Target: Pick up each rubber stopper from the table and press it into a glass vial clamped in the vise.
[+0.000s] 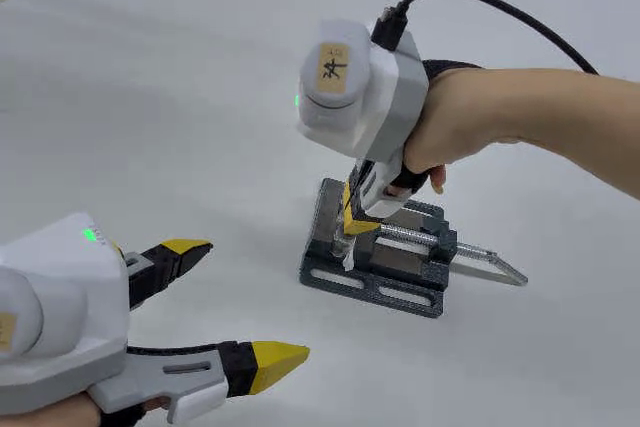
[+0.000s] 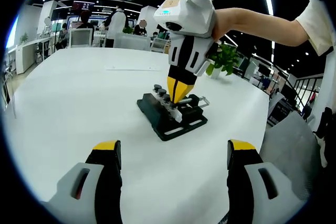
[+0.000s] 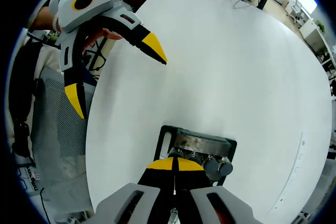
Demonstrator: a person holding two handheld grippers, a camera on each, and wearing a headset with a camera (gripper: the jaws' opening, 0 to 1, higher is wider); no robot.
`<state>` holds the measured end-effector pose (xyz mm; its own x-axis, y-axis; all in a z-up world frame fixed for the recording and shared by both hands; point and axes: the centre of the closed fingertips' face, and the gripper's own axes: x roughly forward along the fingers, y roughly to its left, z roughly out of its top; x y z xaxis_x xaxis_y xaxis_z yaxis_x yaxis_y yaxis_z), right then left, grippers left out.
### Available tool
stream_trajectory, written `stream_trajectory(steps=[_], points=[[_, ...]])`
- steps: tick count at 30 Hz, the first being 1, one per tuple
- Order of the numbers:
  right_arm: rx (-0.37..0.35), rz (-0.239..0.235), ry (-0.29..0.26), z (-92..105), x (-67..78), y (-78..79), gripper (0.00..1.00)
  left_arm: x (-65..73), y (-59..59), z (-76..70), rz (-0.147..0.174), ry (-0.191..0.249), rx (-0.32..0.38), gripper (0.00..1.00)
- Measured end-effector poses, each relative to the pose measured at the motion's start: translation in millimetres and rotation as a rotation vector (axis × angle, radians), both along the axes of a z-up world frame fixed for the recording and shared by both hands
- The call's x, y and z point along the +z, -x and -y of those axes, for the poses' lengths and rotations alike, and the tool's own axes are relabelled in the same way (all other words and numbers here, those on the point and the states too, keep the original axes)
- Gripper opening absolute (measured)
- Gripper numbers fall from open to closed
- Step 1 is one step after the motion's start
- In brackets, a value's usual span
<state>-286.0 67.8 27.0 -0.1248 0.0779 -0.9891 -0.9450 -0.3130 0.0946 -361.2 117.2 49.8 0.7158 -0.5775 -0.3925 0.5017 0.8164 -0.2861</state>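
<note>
A black vise [image 1: 385,277] stands on the white table and clamps a row of glass vials [image 2: 162,94] with dark rubber stoppers [image 3: 219,167] on top. My right gripper [image 1: 357,223] points straight down at the near end of that row, its yellow tips [image 3: 175,164] shut together right over a vial [image 1: 343,248]. Whether a stopper sits under the tips is hidden. My left gripper [image 1: 238,303] hovers open and empty to the left of the vise, a good hand's width away, also seen as the left gripper [image 3: 115,74] in the right gripper view.
The vise's screw handle [image 1: 490,262] sticks out to the right. A black cable [image 1: 480,7] runs from the right gripper across the table [image 1: 150,97]. Chairs, a plant [image 2: 227,59] and people stand beyond the far edge.
</note>
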Motion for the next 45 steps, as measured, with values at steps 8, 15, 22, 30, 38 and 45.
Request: stream_trajectory(steps=[8, 15, 22, 30, 38, 45], points=[[0.018, -0.003, 0.014, -2.3, -0.3, 1.6, 0.00, 7.6, -1.9, -0.8, 0.022, -0.002, 0.002, 0.81], [0.016, 0.021, 0.071, -3.3, -0.7, -0.1, 0.00, 16.0, -7.0, 2.9, 0.039, 0.015, -0.002, 0.81], [-0.027, 0.007, 0.058, -1.7, 0.1, -2.7, 0.00, 22.8, -11.9, 3.3, 0.057, 0.002, -0.015, 0.81], [-0.004, 0.018, 0.036, 0.6, 0.2, -5.6, 0.00, 19.8, -12.4, 3.8, 0.053, -0.026, -0.042, 0.81], [-0.037, 0.007, -0.062, 4.0, 1.4, -2.3, 0.00, 19.1, -9.8, 4.9, 0.049, -0.027, -0.056, 0.82], [-0.054, 0.016, -0.120, 4.9, 0.4, -2.2, 0.00, 17.5, -7.9, 6.4, 0.046, -0.030, -0.071, 0.82]])
